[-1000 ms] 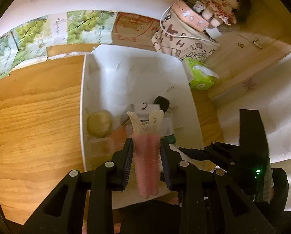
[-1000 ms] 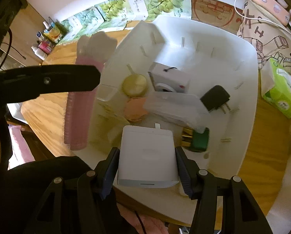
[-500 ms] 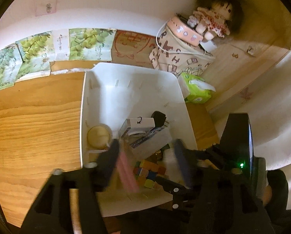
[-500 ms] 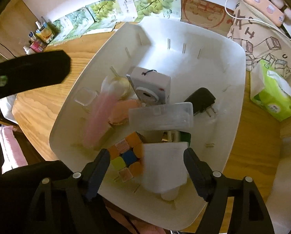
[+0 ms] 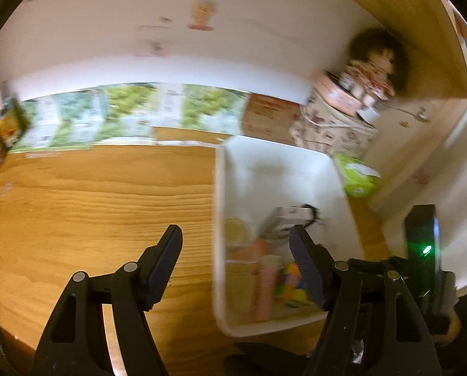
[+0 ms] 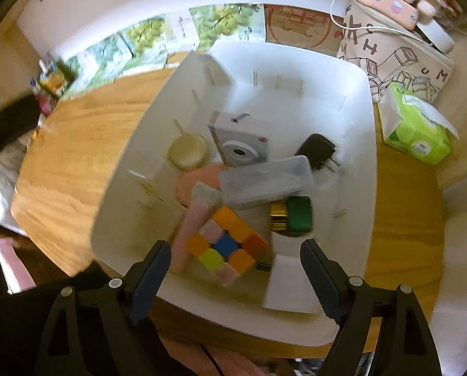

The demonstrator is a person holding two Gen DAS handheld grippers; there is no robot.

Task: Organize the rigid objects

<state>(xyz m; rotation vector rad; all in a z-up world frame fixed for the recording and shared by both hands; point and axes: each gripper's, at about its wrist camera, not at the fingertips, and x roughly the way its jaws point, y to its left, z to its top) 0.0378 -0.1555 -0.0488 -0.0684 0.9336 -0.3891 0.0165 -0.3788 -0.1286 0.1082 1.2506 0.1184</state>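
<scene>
A white bin (image 6: 369,144) on the wooden table holds a colour cube (image 6: 227,244), a white camera (image 6: 241,144), a black charger (image 6: 316,150), a clear case (image 6: 264,180) and a green and gold item (image 6: 293,216). A pink ridged roller (image 6: 192,228) lies loose beside the cube. A flat white box (image 6: 291,285) rests at the bin's near end. My right gripper (image 6: 236,247) hovers over that end, its jaws opening, and the pads touch nothing. My left gripper (image 5: 235,238) straddles the bin's left rim (image 5: 218,219), its jaws opening and empty. The left wrist view is blurred.
Bare wooden tabletop (image 5: 92,203) stretches left of the bin. A green tissue pack (image 6: 418,131) and a printed tote bag (image 6: 396,53) with a doll (image 5: 374,69) stand at the right. Grape-printed cartons (image 6: 221,25) line the back wall. Small colourful packs (image 6: 53,84) sit far left.
The left gripper let go of the pink roller, which dropped into the bin, then swung left and up. The right gripper released the white box into the bin and spread wide.
</scene>
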